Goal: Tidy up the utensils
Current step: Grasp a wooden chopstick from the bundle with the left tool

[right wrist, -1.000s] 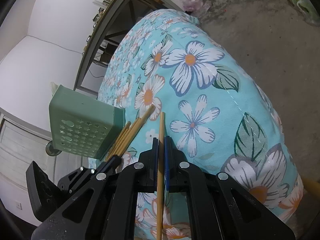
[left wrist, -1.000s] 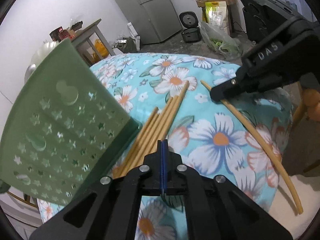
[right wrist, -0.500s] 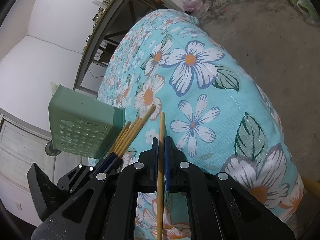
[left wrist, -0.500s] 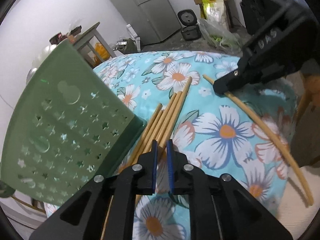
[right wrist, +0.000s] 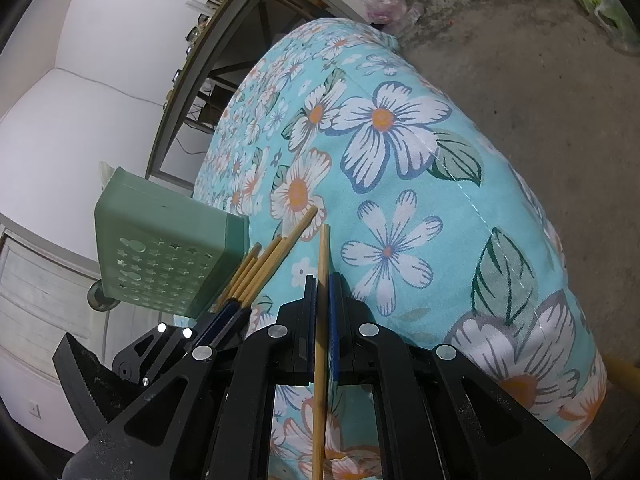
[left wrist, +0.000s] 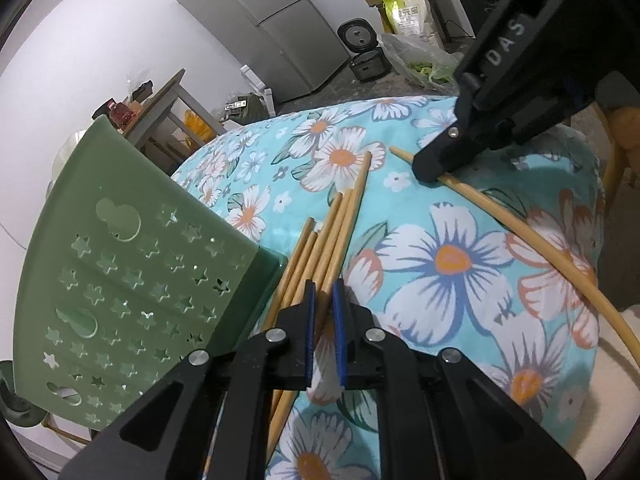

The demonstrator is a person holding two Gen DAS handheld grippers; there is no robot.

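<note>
Several wooden chopsticks lie bundled on the floral cloth beside a green perforated utensil holder lying on its side. My left gripper is open, its blue pads straddling the near ends of the bundle. My right gripper is shut on a single chopstick, which it holds just above the cloth; it shows in the left wrist view with the long stick trailing back. The holder and bundle also show in the right wrist view.
The floral cloth covers a small rounded table that drops off to bare floor on the right. A shelf, a fridge and a rice cooker stand behind.
My left gripper has opened from shut and moved forward over the bundle's near ends. The right gripper keeps its chopstick and has barely moved.
</note>
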